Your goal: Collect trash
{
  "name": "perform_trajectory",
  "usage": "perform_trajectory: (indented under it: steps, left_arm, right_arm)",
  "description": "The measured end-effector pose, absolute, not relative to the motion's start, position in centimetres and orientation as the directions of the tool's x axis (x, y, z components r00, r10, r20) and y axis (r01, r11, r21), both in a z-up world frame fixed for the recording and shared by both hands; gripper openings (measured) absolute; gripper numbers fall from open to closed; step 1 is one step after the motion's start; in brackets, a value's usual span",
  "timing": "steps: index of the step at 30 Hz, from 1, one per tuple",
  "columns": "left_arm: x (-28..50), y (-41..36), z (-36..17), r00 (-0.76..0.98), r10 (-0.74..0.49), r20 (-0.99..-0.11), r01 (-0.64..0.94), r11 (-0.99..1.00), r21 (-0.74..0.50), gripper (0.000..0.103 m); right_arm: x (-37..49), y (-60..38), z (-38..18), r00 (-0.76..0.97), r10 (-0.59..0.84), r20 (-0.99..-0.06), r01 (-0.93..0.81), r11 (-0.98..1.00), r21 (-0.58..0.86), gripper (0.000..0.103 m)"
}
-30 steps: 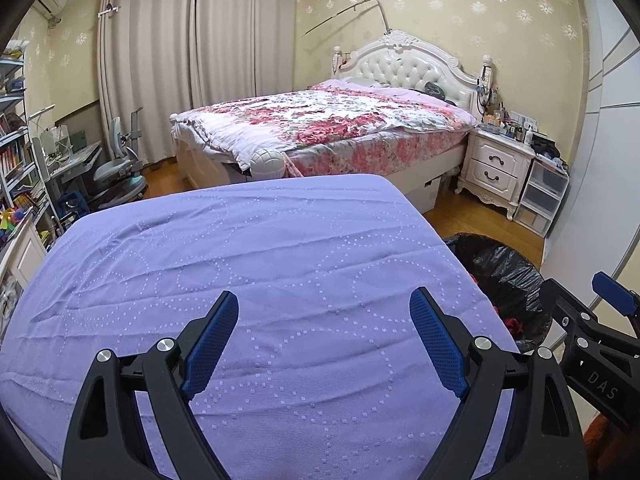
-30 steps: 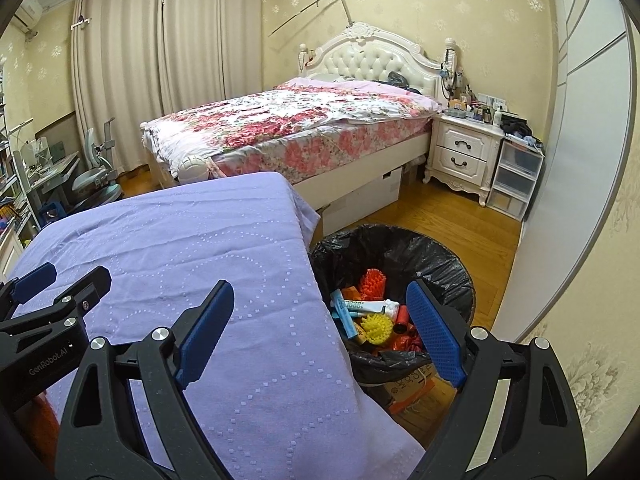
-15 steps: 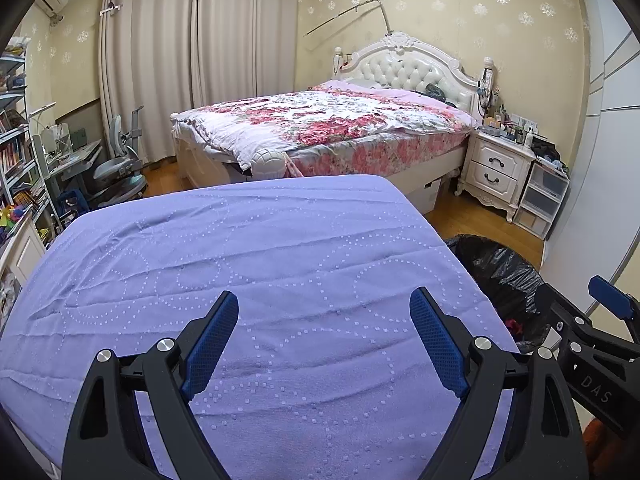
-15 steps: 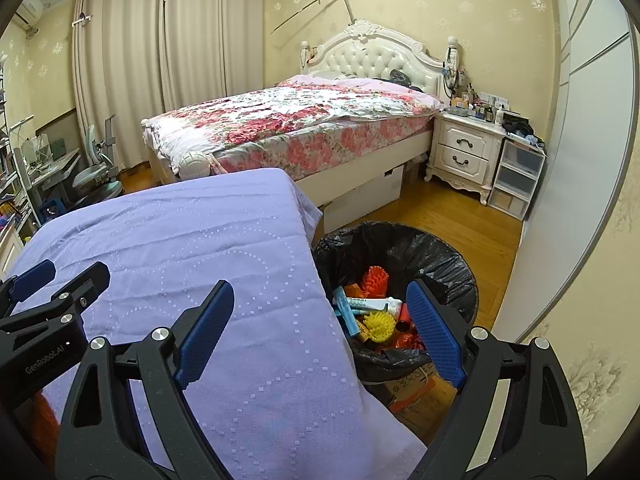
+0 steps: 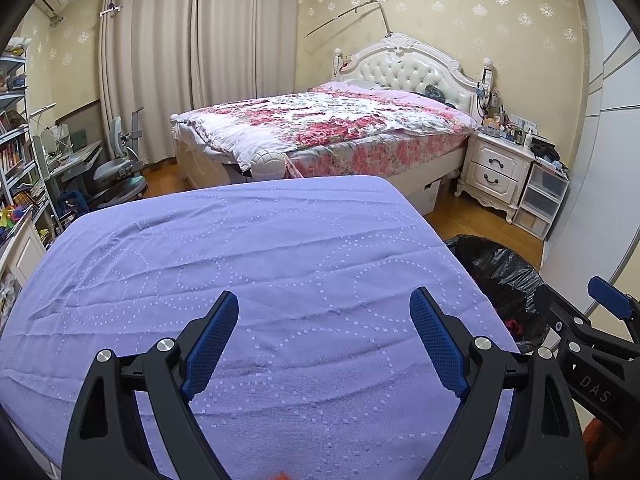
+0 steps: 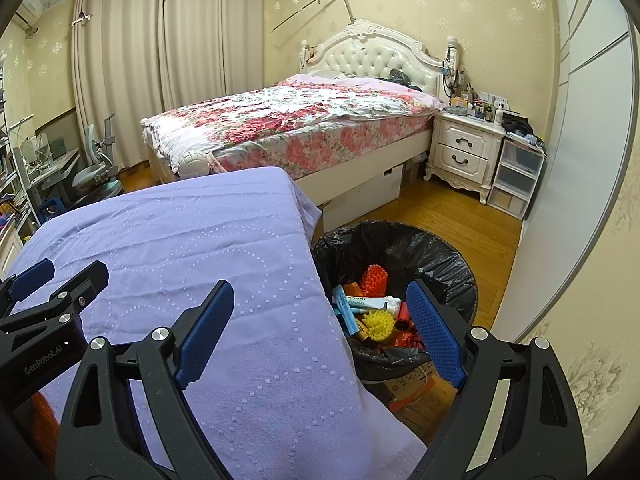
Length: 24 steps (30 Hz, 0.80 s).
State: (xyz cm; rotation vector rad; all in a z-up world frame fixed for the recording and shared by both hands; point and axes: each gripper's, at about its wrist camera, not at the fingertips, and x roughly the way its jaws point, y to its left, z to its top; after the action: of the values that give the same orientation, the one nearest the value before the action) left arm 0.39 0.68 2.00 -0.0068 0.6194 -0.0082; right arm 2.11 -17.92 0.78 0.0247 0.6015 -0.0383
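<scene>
Nearest the lens in the left wrist view, the left gripper (image 5: 324,340) is held over the purple cloth (image 5: 248,280) with its jaws spread wide and nothing between the blue pads. The right gripper (image 6: 320,328) is likewise seen with jaws spread and empty, one finger over the cloth (image 6: 224,264) and the other over the trash bin (image 6: 440,256).

The letters "DAS" can be read on the right gripper's body (image 5: 592,344) at the right edge of the left wrist view, and "GenRobot.AI" on the left gripper's body (image 6: 44,332) at the left edge of the right wrist view. Digits are printed on a white tube (image 6: 368,302) in the bin but cannot be read with certainty; writing on the cardboard box (image 6: 408,384) below the bin is also unclear.

Compared with one second earlier, almost nothing is changed: both grippers are kept open and the views are only slightly shifted.

The collected trash is found inside the black-lined bin, just beside the cloth's right edge: an orange spiky piece (image 6: 374,278), a yellow spiky ball (image 6: 380,322), a blue piece (image 6: 346,314) and the tube. Beyond the bin, bare wooden floor (image 6: 440,204) is seen up to the floral bed (image 6: 292,120) and the white nightstand (image 6: 464,148).
</scene>
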Motion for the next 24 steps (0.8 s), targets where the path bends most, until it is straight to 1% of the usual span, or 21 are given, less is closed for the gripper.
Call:
perform_trajectory:
  steps: [24]
  left_arm:
    - [0.2, 0.32, 2.57, 0.823, -0.024, -0.568, 0.012, 1.0, -0.024, 0.085]
  right_arm:
    - [2.04, -17.78, 0.58, 0.823, -0.029, -0.567, 0.042, 0.999, 0.011, 0.086]
